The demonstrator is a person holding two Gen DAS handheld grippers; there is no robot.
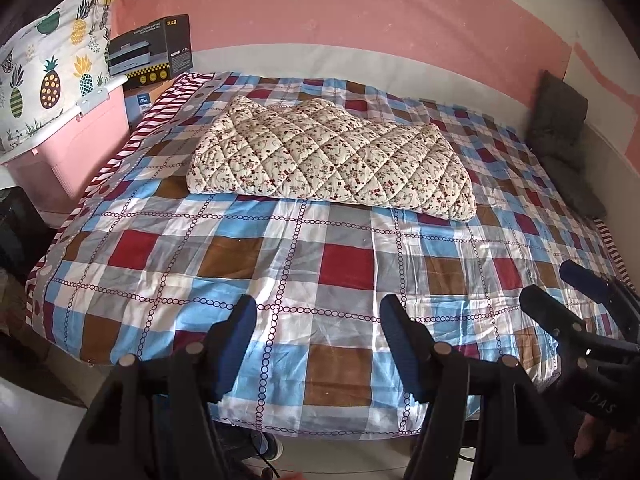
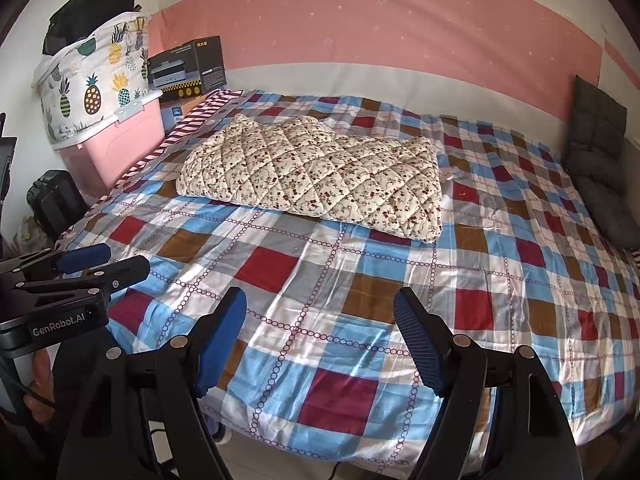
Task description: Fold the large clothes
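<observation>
Both tongs are just hanging over the near edge of the bed, pointed down at the mattress. The left tongs (image 1: pixel 318 344) are spread wide, nothing between the blue pads (image 1: pixel 236 350), just checked bedsheet (image 1: pixel 344 264) showing through the gap. I can't see them touching the fabric. Same deal with the right tongs (image 2: pixel 320 342): jaws wide apart, empty, hovering above the sheet near the foot of the bed. In the left camera's view the right tongs poke in at about 4 o'clock, and in the right camera's view the left ones show at about 9 o'clock, so the two sit side by side, close but apart.

The thing to fold, a cream quilted floral blanket (image 1: pixel 332 156), is lying already bunched or part-folded further up the bed, roughly 12 o'clock from both tongs and well out of reach of them. It rests flat on the sheet, its long side running across the bed, slightly skewed.

Other stuff: a pink storage bin (image 2: pixel 120 152) at around 10 o'clock beside the bed, with a pineapple-print bag (image 2: pixel 92 84) on top, and a dark cardboard box (image 2: pixel 188 68) next to it against the pink wall (image 2: pixel 380 28). A grey cushion (image 2: pixel 596 148) leans at the far right, about 2 o'clock.
</observation>
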